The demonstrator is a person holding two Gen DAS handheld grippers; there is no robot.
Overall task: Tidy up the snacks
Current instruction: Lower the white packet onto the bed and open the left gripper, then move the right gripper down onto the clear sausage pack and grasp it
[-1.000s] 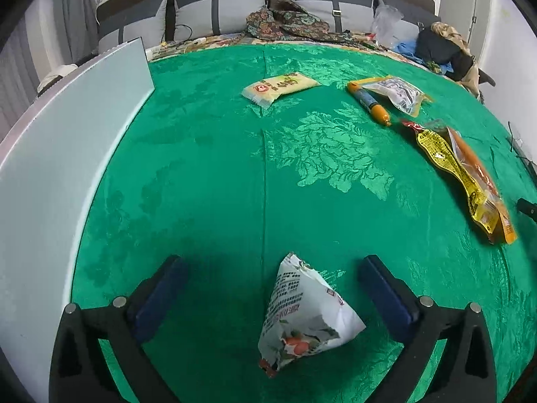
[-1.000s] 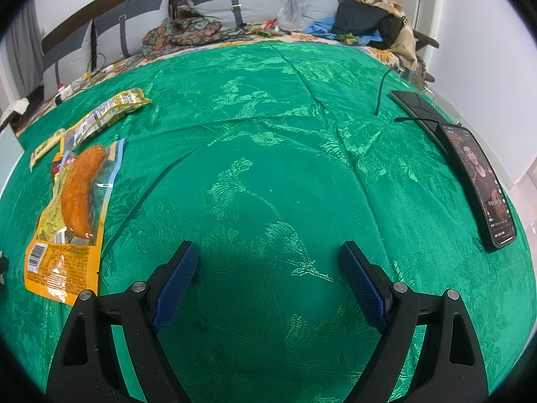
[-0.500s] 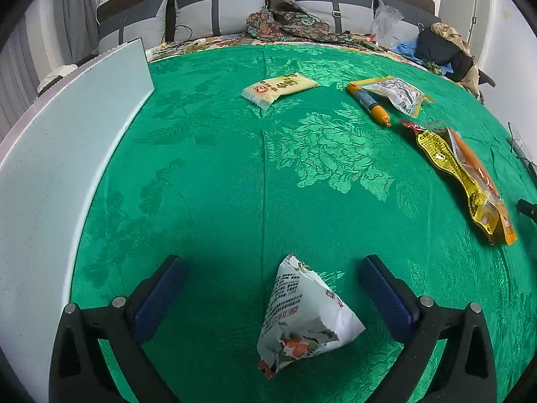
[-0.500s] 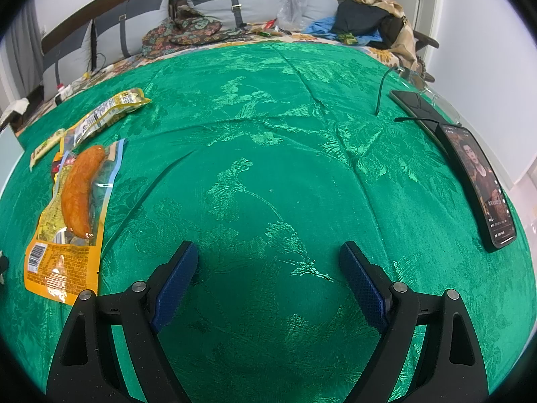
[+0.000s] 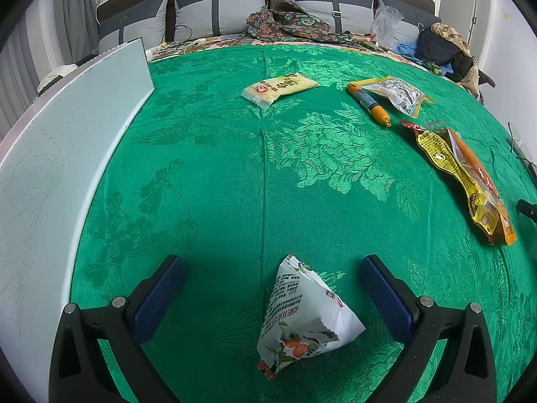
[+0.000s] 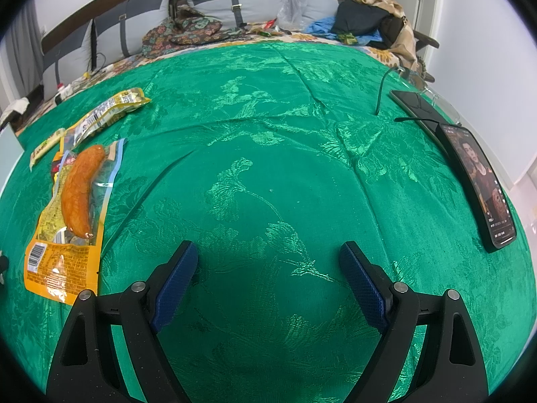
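Between the spread fingers of the left gripper (image 5: 272, 288), a white triangular snack pouch (image 5: 302, 315) printed with red fruit sits on the green cloth (image 5: 235, 184), touching neither blue pad; the jaws stand wide open around it. Along the left side of that view runs a pale white board (image 5: 60, 168), standing on edge against the cloth. Farther out to the right lies a long yellow packet (image 5: 449, 164) with an orange sausage pack (image 5: 476, 174) overlapping it. Beyond those, a small orange-and-blue sausage stick (image 5: 368, 102) lies just beside a clear, yellow-edged packet (image 5: 399, 94), and a pale yellow wrapped snack (image 5: 280, 88) rests well apart to their left. Grey pillows (image 5: 214, 10) and a patterned blanket (image 5: 288, 23) line the far edge.

Over bare cloth, the right gripper (image 6: 268, 265) hangs with its jaws also open and nothing between them. To its left lies the sausage pack (image 6: 72, 208), the orange sausage showing through the clear window, with a yellow packet (image 6: 110, 110) farther back. On the right edge a phone (image 6: 476, 181) with a lit screen lies flat, a dark tablet (image 6: 416, 107) behind it, and a thin cable (image 6: 382, 87) rising nearby.
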